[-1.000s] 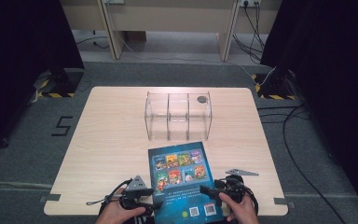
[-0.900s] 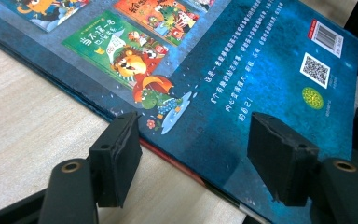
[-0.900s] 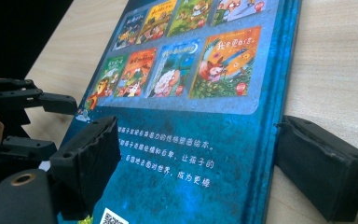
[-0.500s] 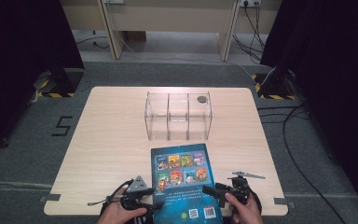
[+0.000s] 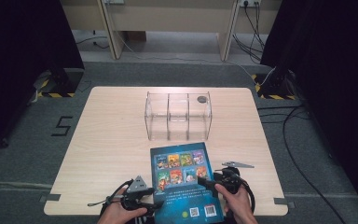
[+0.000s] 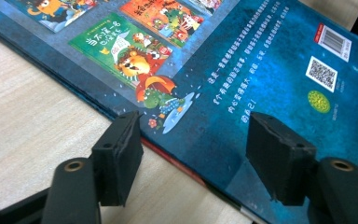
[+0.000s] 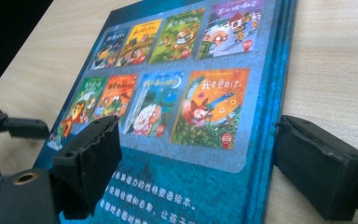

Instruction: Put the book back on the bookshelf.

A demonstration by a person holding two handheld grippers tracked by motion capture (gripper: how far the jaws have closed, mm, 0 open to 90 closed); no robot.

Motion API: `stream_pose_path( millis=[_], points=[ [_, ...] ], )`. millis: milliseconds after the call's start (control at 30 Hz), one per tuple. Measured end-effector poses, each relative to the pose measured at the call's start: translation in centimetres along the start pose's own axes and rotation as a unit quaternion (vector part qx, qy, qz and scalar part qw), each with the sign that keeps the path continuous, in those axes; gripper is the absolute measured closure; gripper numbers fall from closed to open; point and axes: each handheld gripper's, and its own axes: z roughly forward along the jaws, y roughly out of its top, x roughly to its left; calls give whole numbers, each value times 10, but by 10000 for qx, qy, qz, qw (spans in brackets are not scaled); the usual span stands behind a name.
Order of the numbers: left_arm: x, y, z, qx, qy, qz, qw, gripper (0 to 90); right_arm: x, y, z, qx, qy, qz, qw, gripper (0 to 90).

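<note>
Looking down from the high view, I see a blue picture book (image 5: 185,184) lying back cover up on the near part of the wooden table (image 5: 112,140), its near end at the table's front edge. I hold the left gripper (image 5: 154,206) at the book's near left edge and the right gripper (image 5: 204,183) at its right edge, about halfway along. In the left gripper view my jaws stand wide apart astride the book's (image 6: 242,84) edge, one over bare wood, one over the cover near the printed text; whether they touch it I cannot tell. In the right gripper view the jaws are also spread wide, one above the cover (image 7: 177,107) by the small illustrated covers, the other beyond the book's edge over the tabletop. Farther back, just beyond the book, stands a clear three-compartment organizer (image 5: 178,115), with a small dark round object (image 5: 202,99) at its far right corner.
</note>
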Motion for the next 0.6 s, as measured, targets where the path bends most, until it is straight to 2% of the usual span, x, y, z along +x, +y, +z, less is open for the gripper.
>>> stream_pose_path(
  millis=[33, 133, 167, 233, 267, 300, 367, 400, 433, 467, 500, 533, 600],
  points=[
    [-1, 0, 0, 11, 7, -7, 10000, 333, 0, -1, 0, -45, -1, 37, 10000, 152],
    [-1, 0, 1, -10, -8, -2, 10000, 321, -6, -4, -3, -229, 221, 413, 9986, 156],
    [0, 0, 0, -18, -12, -16, 10000, 321, -6, -6, -5, -253, 276, 533, 9979, 156],
    [-1, 1, 1, -9, -59, -103, 9999, 294, -6, -9, -8, -235, 310, 624, 9973, 155],
    [-2, 1, 2, -6, -45, -52, 10000, 276, -8, -10, -9, -255, 401, 667, 9966, 156],
    [-1, 1, 1, -8, -53, -65, 10000, 274, -9, -11, -11, -254, 464, 806, 9953, 159],
    [-2, 0, 2, -37, -51, -114, 9999, 267, -14, -15, -14, -303, 704, 1054, 9915, 163],
    [-3, 1, 3, -19, -58, -100, 9999, 251, -15, -17, -15, -290, 850, 1273, 9878, 168],
    [-3, 2, 4, -39, -86, -94, 9999, 250, -16, -18, -14, -273, 979, 1383, 9852, 250],
    [-3, 3, 5, -38, -86, -58, 9999, 249, -15, -20, -8, -131, 1282, 1557, 9794, 263],
    [-3, 3, 5, -32, -91, -35, 9999, 252, -13, -22, -6, -106, 1377, 1677, 9761, 297],
    [-2, 2, 4, -49, -80, -43, 9999, 269, -12, -20, -7, -61, 1242, 1485, 9811, 328],
    [-1, 1, 4, -86, -105, -83, 9999, 278, -12, -17, -11, 64, 1253, 1153, 9854, 394]
  ],
)
